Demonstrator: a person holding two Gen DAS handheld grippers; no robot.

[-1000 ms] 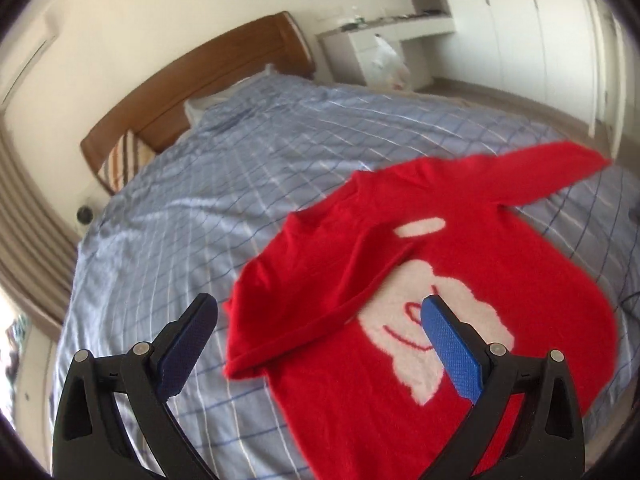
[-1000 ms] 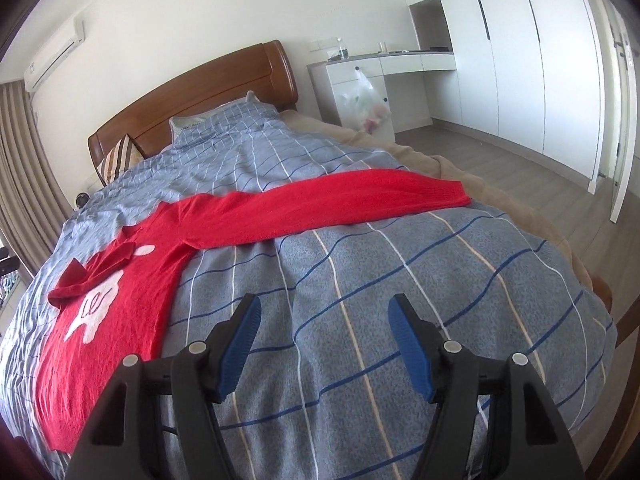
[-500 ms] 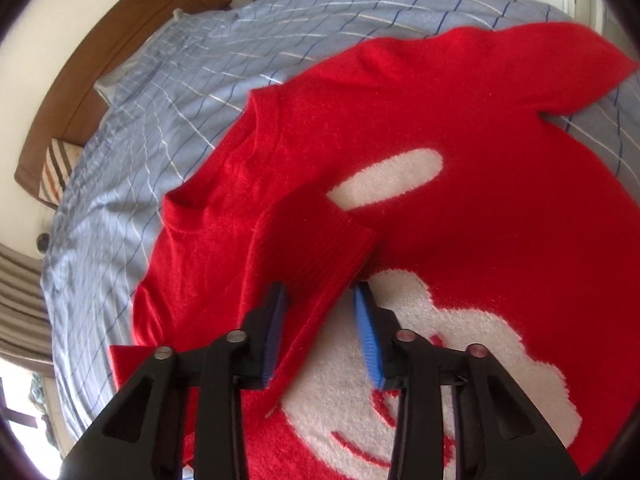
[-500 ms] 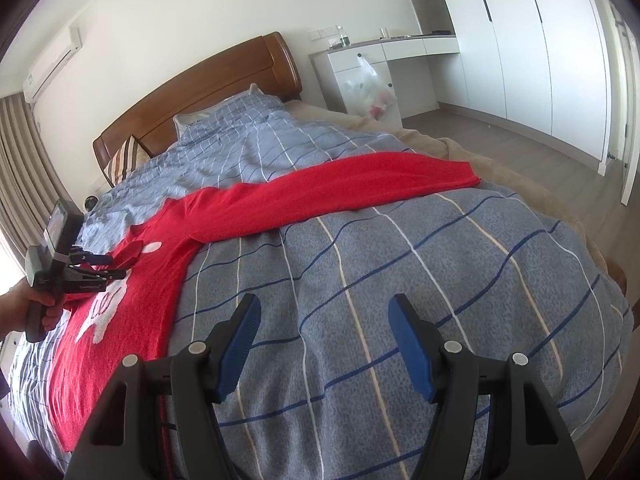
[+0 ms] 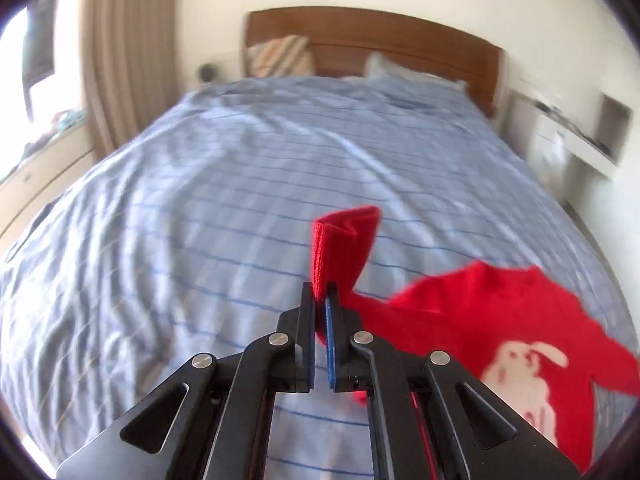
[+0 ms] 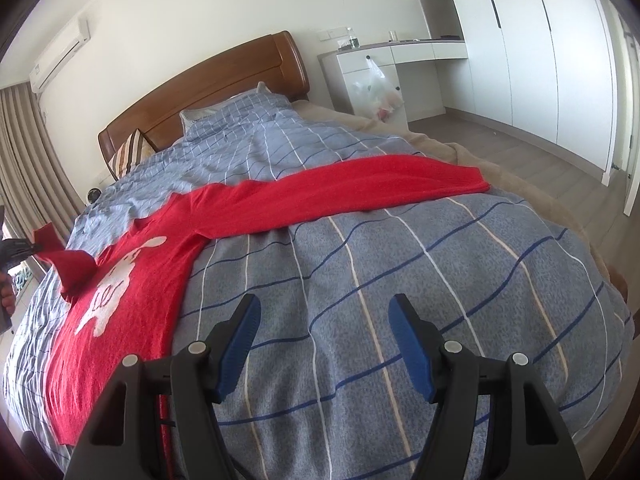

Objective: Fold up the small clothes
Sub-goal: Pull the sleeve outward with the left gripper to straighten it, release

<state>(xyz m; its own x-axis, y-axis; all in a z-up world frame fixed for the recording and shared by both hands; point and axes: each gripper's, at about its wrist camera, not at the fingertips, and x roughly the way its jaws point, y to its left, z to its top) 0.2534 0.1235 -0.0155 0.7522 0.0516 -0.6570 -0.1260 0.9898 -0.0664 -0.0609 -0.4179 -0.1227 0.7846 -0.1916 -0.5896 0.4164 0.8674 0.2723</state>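
Sweater sleeve cuff pinched in left tongs; right tongs wide above bedspread.

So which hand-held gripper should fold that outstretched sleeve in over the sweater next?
Probably right. The right hand-held gripper is open, hovering over the duvet below the outstretched sleeve; the left hand-held gripper is shut on the other sleeve cuff.

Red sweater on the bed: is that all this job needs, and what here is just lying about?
Part of the job:
- red sweater
- its sleeve cuff, pinched in the left gripper
- right gripper, open over the checked duvet

Just lying about:
- striped pillow
- plastic bag hanging on the white desk
- air conditioner
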